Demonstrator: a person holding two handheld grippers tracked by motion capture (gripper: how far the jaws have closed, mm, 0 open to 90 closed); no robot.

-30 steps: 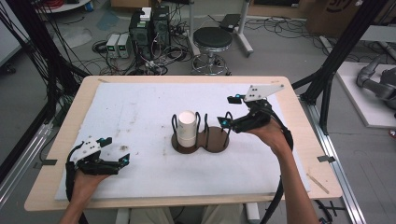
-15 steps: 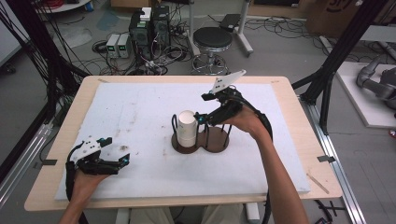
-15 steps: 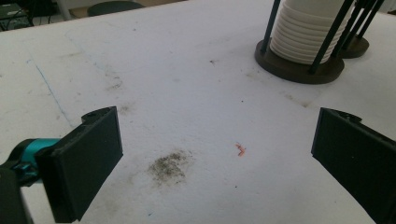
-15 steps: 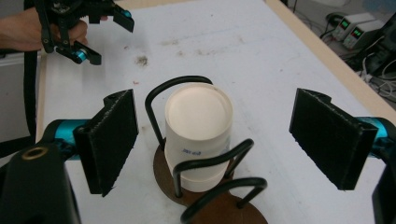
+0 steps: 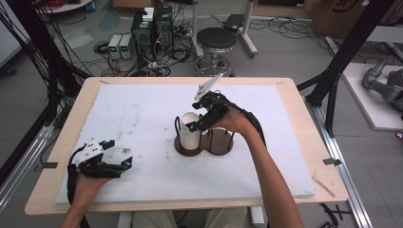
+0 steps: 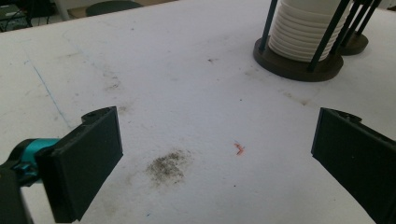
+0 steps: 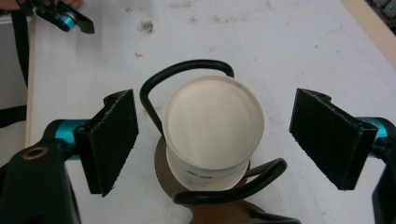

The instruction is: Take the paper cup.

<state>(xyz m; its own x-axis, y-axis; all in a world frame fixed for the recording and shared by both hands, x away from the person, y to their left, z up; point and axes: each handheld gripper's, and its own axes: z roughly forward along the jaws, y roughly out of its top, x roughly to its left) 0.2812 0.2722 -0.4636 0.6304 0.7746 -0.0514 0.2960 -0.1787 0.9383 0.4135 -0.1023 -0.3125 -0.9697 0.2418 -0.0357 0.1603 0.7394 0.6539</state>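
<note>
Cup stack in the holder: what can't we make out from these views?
- Cup count: the left gripper view cuts the cup stack at its top edge.
- Print on the top cup: too small and blurred in the right gripper view.
- Holder second slot: right gripper and hand cover part in the high view.

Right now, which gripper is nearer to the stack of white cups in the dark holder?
Right. The right gripper is open just above the stack of white cups, jaws on either side. The left gripper rests open far away, near the table's front left.

Grippers: two, left gripper [image 5: 122, 165] and right gripper [image 5: 196, 124]
Cup stacks: one, stack of white cups [image 5: 191, 135]
Holders: one, dark two-ring holder [image 5: 219, 145]
Stools: one, far stool [image 5: 216, 39]
</note>
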